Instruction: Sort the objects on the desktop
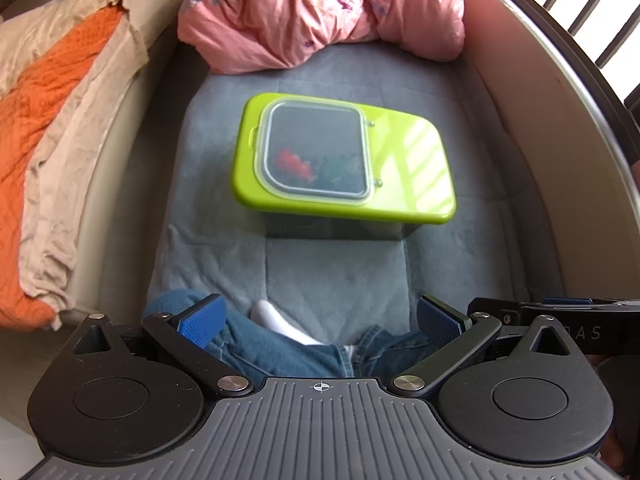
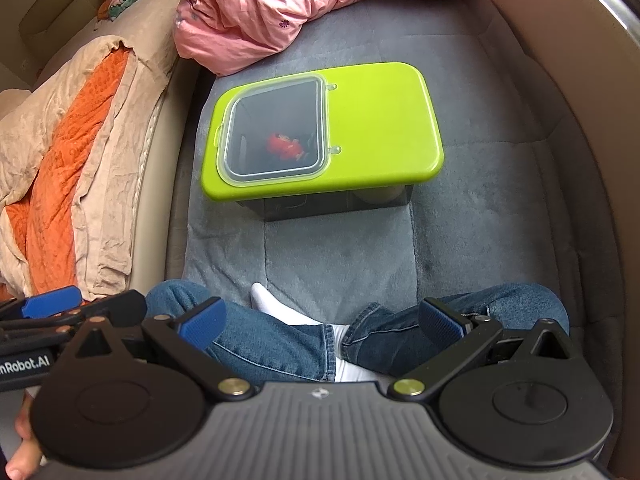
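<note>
A dark storage box with a lime-green lid stands on a grey padded mat. A clear hinged flap in the lid lies shut; a red object and something green show through it. My left gripper is open and empty, held well short of the box. My right gripper is open and empty too, also short of the box. Each gripper shows at the edge of the other's view.
A person's crossed legs in blue jeans and white socks lie under both grippers. A pink quilt is bunched behind the box. An orange and beige blanket lies left. A curved beige wall rims the right.
</note>
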`<move>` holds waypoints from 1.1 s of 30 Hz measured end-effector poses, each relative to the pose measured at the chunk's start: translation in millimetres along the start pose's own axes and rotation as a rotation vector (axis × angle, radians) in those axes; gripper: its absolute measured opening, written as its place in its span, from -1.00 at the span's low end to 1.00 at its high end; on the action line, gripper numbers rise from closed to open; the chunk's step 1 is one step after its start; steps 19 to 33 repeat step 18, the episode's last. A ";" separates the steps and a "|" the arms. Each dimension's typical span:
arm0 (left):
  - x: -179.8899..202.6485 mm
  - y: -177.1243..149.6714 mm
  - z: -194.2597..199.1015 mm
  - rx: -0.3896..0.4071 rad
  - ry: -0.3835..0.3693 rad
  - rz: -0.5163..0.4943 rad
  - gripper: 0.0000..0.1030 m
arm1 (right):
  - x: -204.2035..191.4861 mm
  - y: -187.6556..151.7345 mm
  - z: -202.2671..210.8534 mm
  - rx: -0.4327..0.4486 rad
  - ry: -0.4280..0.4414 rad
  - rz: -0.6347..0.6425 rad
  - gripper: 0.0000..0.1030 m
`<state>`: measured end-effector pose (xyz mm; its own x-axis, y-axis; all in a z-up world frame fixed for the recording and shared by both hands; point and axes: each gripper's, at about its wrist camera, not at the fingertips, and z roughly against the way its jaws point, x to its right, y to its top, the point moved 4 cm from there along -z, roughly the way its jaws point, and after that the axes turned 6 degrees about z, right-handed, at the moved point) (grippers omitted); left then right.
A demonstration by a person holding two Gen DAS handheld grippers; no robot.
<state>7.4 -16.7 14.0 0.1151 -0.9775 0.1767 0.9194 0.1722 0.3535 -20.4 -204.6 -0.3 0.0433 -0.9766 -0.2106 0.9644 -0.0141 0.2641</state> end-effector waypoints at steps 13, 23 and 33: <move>-1.0 -0.4 -3.0 -0.014 0.009 0.008 1.00 | 1.7 -1.4 -4.7 -0.017 0.004 -0.002 1.00; 2.3 -1.4 0.4 0.016 0.017 -0.015 1.00 | 3.4 -1.1 -5.8 -0.019 0.003 -0.006 1.00; 2.3 -1.4 0.4 0.016 0.017 -0.015 1.00 | 3.4 -1.1 -5.8 -0.019 0.003 -0.006 1.00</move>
